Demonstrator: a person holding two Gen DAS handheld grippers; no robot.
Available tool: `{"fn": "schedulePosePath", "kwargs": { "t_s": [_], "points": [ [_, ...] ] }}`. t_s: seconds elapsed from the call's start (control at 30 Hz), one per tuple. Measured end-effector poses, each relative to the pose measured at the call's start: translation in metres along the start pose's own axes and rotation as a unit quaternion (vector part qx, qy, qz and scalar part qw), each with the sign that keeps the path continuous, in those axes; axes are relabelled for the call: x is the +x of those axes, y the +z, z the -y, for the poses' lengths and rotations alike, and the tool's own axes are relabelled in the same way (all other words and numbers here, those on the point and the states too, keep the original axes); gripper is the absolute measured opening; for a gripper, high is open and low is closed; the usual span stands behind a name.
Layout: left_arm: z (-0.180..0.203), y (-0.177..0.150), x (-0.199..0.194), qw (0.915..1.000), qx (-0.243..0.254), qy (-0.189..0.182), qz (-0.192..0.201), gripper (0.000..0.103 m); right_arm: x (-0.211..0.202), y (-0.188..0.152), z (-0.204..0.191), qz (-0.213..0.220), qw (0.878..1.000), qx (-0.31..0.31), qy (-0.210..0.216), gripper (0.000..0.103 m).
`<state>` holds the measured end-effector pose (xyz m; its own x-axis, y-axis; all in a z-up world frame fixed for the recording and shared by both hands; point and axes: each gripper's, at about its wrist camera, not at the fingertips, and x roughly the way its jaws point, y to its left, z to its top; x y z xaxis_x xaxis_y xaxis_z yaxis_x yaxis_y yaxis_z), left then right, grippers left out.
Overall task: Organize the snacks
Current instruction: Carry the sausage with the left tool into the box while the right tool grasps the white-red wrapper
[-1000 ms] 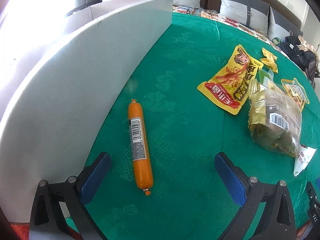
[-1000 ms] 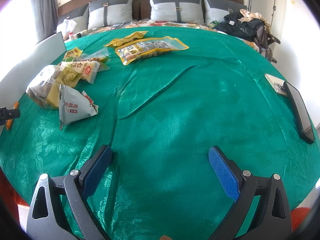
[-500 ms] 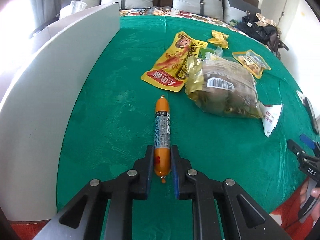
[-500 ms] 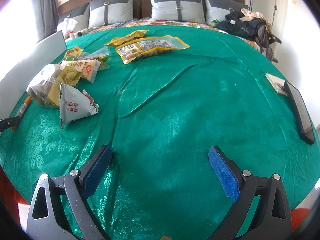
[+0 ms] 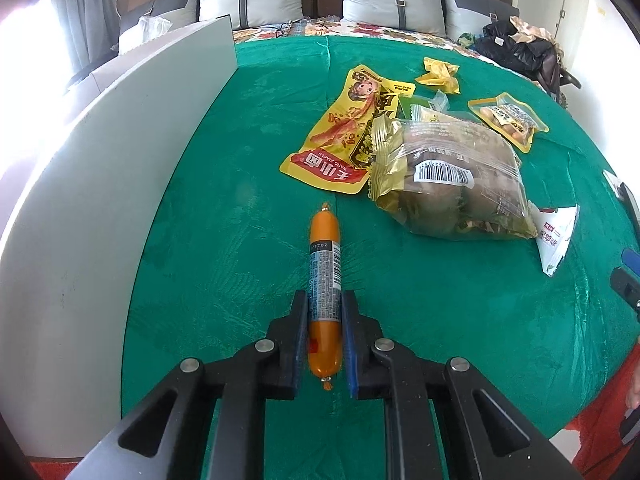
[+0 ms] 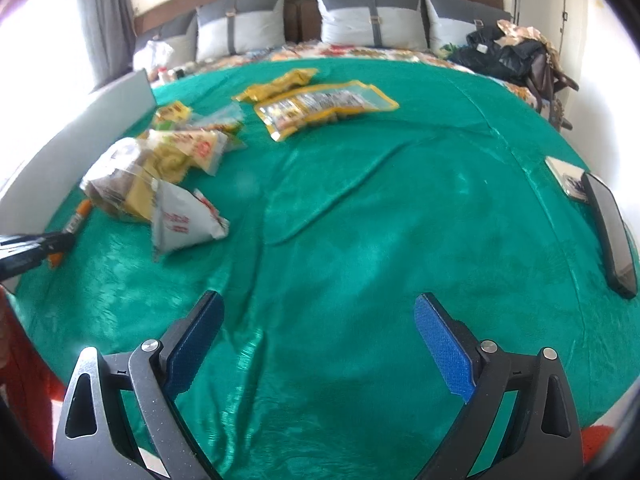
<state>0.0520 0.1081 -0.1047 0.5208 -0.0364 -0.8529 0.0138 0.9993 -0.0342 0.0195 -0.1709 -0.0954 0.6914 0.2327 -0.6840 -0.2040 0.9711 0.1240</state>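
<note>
My left gripper [image 5: 324, 300] is shut on an orange sausage stick [image 5: 324, 264] at its near half, low over the green cloth. Beyond it lie a yellow snack pouch [image 5: 344, 136], a clear bag of brown snacks [image 5: 448, 176], a white triangular pack [image 5: 556, 236], a crumpled yellow wrapper [image 5: 438, 74] and a yellow pouch [image 5: 508, 120]. My right gripper [image 6: 318, 312] is open and empty above bare cloth. The right wrist view shows the left gripper [image 6: 36, 246] and sausage [image 6: 78, 218] at far left, and the white pack [image 6: 180, 220].
A white board [image 5: 100, 184] stands upright along the left edge of the green cloth [image 5: 248, 160]. A dark phone [image 6: 610, 232] and a small card [image 6: 568, 176] lie at the right edge. Pillows [image 6: 360, 20] and a pile of bags [image 6: 508, 52] are at the back.
My left gripper has closed on the sausage and slid further along it, so more of it sits between the fingers. The right gripper has shifted a little; its view is blurred.
</note>
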Motion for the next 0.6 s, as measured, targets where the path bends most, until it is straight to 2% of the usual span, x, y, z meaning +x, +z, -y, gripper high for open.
{"fn": "schedulePosePath", "kwargs": {
  "t_s": [0.07, 0.13, 0.27, 0.3, 0.33, 0.37, 0.6],
  "points": [
    [-0.002, -0.001, -0.001, 1.0, -0.007, -0.007, 0.0, 0.015, 0.001, 0.013, -0.012, 0.011, 0.998, -0.003, 0.061, 0.097],
    [-0.004, -0.002, -0.002, 0.9997, -0.015, -0.018, -0.001, 0.015, 0.013, 0.027, -0.03, 0.001, 0.994, -0.027, 0.104, 0.097],
    [-0.009, -0.006, -0.011, 0.9992, -0.023, -0.033, 0.005, 0.015, 0.056, 0.041, -0.059, -0.039, 0.987, -0.088, 0.125, 0.095],
    [-0.01, -0.007, -0.014, 0.999, -0.024, -0.037, 0.007, 0.015, 0.068, 0.042, -0.061, -0.06, 0.986, -0.09, 0.128, 0.091],
    [-0.011, -0.008, -0.017, 0.9988, -0.024, -0.041, 0.008, 0.015, 0.076, 0.042, -0.061, -0.081, 0.985, -0.088, 0.128, 0.057],
    [-0.011, -0.009, -0.02, 0.9986, -0.024, -0.046, 0.01, 0.015, 0.078, 0.042, -0.06, -0.089, 0.985, -0.087, 0.121, 0.046],
    [-0.006, -0.003, -0.05, 0.9939, -0.028, -0.102, 0.033, 0.015, 0.023, 0.039, -0.04, -0.055, 0.993, -0.015, 0.106, 0.043]
  ]
}}
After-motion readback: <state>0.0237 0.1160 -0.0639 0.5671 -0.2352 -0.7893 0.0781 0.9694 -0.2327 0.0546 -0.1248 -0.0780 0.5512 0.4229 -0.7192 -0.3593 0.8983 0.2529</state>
